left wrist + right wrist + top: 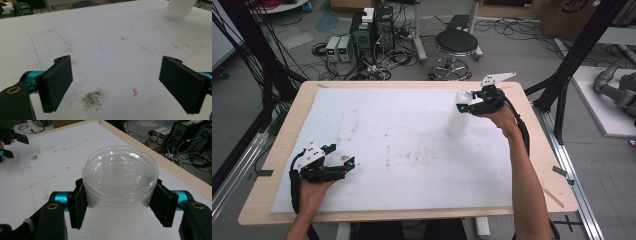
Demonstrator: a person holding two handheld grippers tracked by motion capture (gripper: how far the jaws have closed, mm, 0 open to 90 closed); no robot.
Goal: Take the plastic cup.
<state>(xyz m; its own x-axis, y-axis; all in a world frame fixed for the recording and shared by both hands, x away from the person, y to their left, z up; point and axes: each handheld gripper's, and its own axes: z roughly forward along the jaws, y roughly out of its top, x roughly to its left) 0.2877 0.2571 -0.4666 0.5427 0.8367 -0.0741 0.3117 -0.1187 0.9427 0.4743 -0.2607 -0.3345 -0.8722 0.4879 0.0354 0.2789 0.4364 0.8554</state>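
a wooden table (542, 165) carries a stained white foam sheet (402, 145); a clear cup stack (458, 120) stands on it.

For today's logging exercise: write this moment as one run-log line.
right gripper: shut on stack of plastic cups, near its top | left gripper: open, holding nothing, over white mat

We see a translucent, milky-white lidded container (120, 192) on the white, brown-speckled foam sheet (387, 135). On that sheet lie a dark grey smudge (93, 98) and an orange-red fleck (135, 92). The table (287, 130) beneath is pale wood.
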